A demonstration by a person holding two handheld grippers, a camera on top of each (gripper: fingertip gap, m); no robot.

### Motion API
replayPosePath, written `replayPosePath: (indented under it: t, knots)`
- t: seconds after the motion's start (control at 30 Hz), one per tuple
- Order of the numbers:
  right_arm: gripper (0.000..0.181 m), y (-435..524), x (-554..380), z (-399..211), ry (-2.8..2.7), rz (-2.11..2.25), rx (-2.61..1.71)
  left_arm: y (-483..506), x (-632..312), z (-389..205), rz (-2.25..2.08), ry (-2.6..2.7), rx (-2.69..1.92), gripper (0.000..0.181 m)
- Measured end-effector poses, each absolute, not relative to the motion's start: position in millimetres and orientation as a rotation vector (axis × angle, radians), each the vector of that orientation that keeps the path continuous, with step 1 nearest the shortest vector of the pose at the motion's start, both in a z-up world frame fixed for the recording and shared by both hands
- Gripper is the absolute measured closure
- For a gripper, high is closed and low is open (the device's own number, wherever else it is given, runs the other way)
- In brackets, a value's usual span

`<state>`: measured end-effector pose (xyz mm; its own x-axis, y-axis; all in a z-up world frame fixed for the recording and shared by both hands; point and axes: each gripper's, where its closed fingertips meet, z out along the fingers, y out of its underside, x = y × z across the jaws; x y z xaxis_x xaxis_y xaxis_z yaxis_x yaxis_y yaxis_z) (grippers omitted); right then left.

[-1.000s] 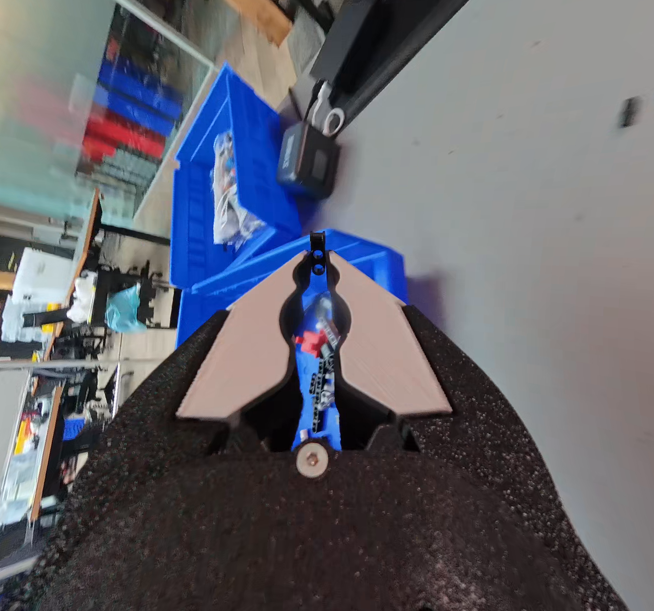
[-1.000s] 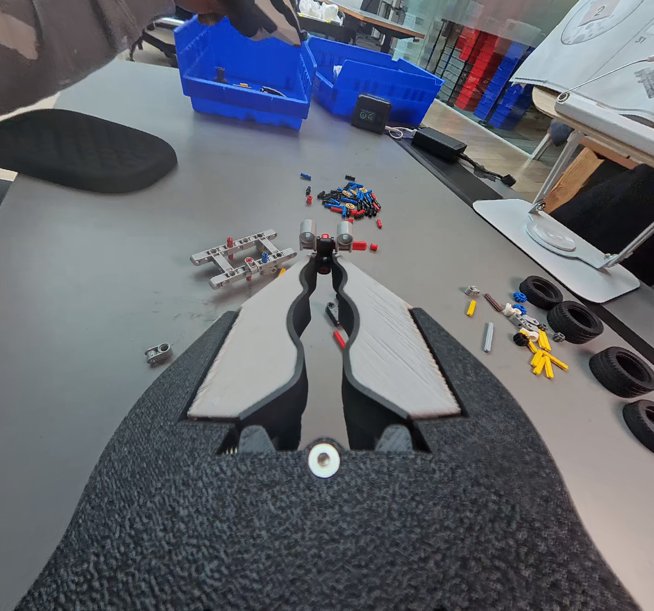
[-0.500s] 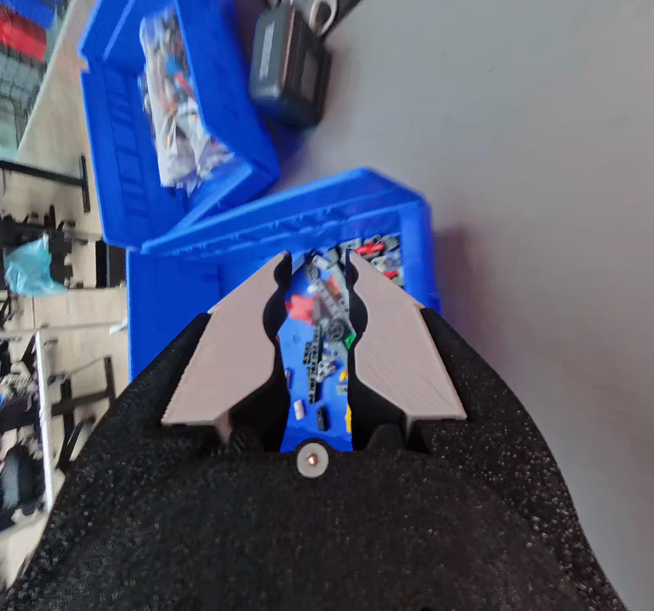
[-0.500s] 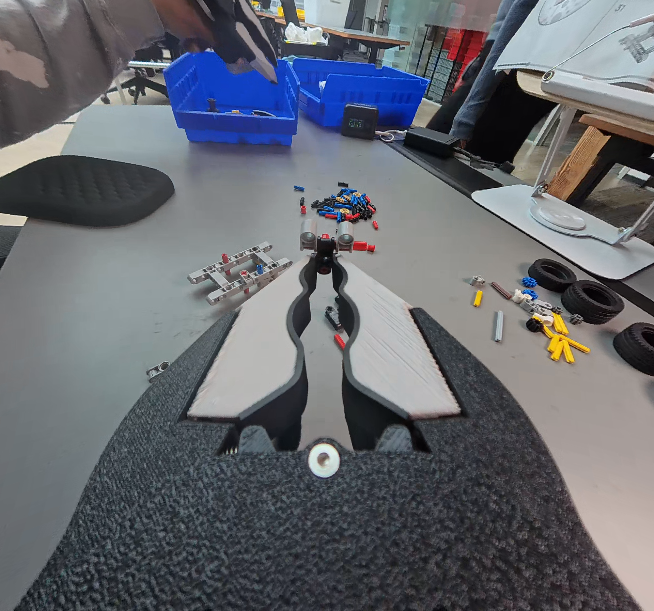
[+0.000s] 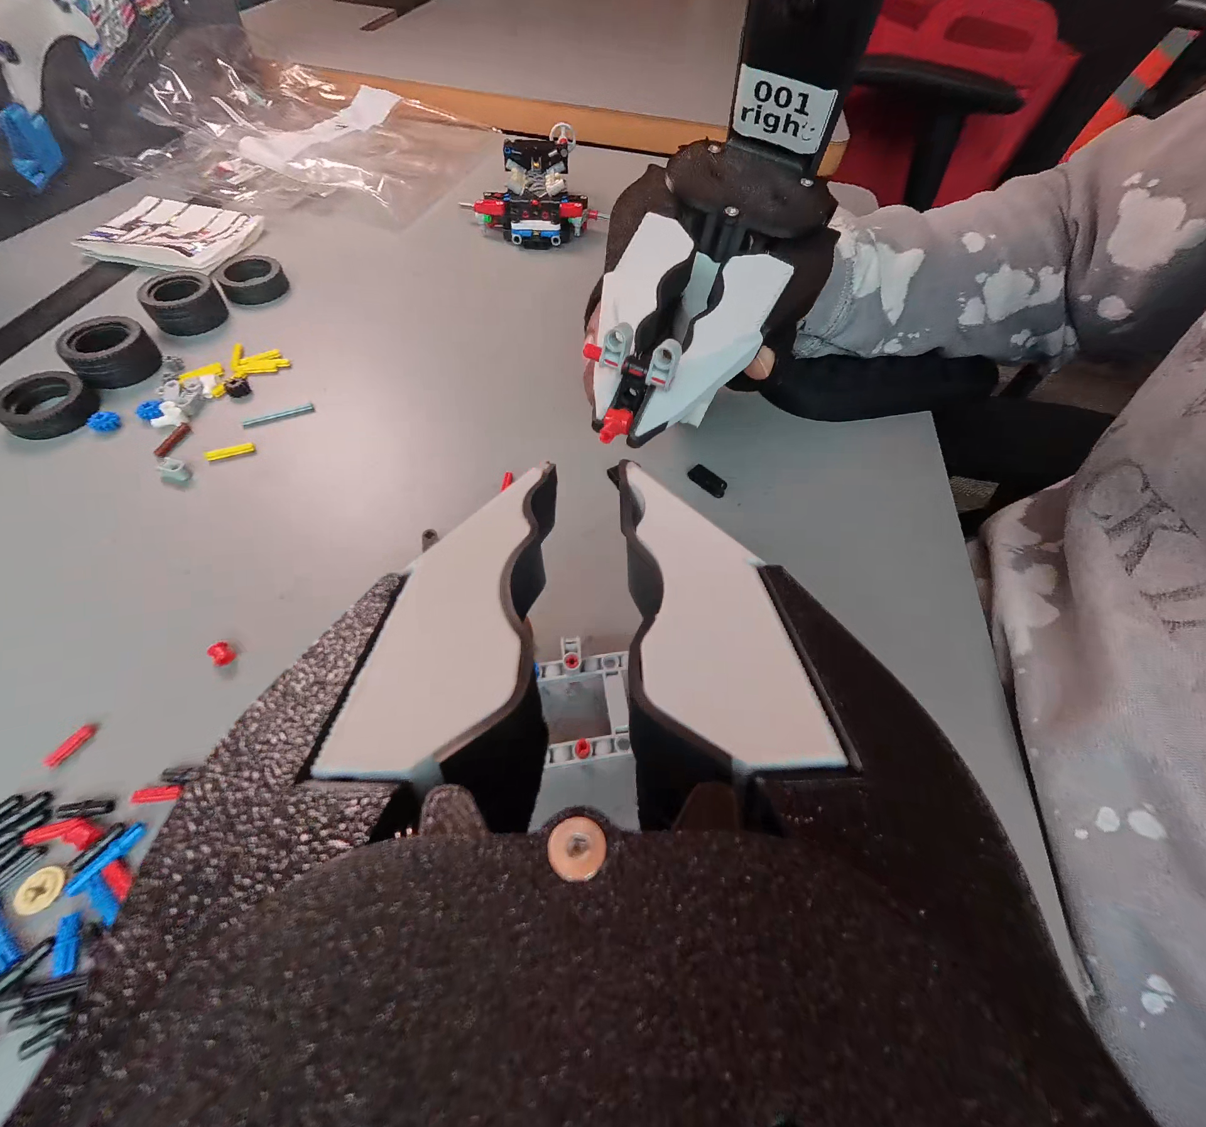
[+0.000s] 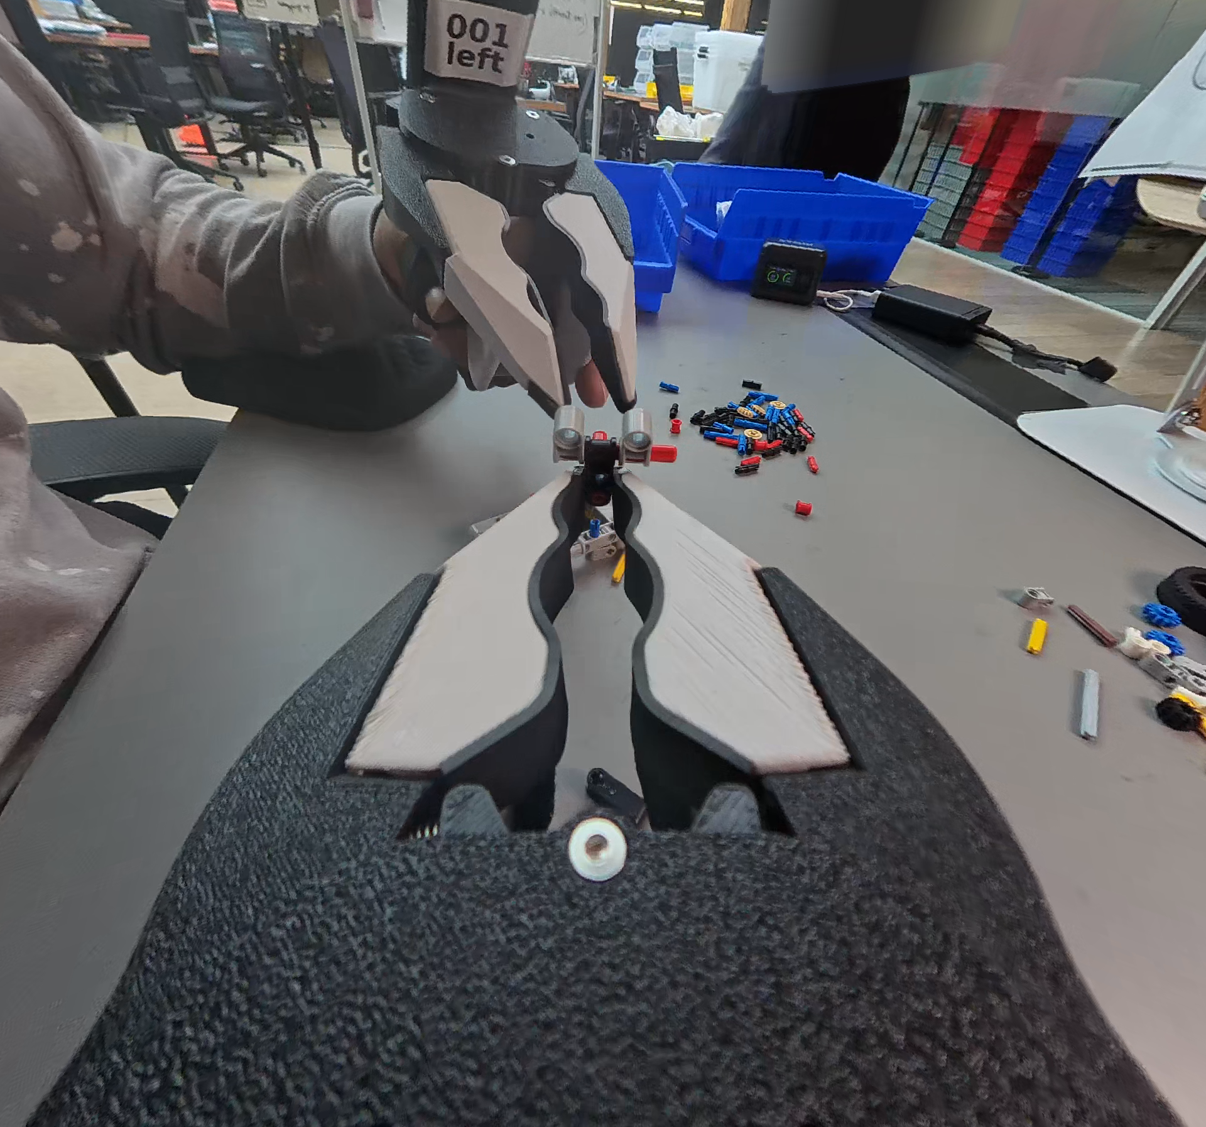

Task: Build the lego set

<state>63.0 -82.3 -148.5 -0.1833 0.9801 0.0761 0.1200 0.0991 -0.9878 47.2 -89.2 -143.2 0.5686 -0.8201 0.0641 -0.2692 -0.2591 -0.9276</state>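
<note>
My right gripper is shut on a small sub-assembly: a black core with two grey connectors and red pins. It holds it above the grey table. In the left wrist view this gripper and the sub-assembly face me. My left gripper is open and empty, its tips just short of the sub-assembly. In the right wrist view the left gripper hangs right over the two grey connectors. A grey lego frame lies on the table under my left gripper, partly hidden; a part of it shows between the right fingers.
Several black tyres and loose yellow and blue parts lie on one side. A pile of black, blue and red pins, two blue bins, a partly built module, a booklet and a small black piece are on the table. The tips of both grippers are at nearly the same place. It is some 12 centimetres from my right tips to the small black piece.
My left gripper let go of a black piece over the blue bin, then swung back to the table and now faces the right gripper, open. The right gripper still holds the sub-assembly.
</note>
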Motion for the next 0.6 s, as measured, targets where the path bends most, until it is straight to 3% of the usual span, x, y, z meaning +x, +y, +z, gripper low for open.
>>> replayPosePath:
  t: [0.27,0.6]
  knots:
    - [0.173,-99.2,60.0,-158.6,-1.572,1.217,-1.12,-101.2,63.8,-154.9,-0.779,0.926,-1.785,0.176]
    - [0.173,-102.9,61.5,-157.9,-1.583,1.254,-1.12,-107.5,61.4,-159.0,-0.794,0.951,-1.786,0.177]
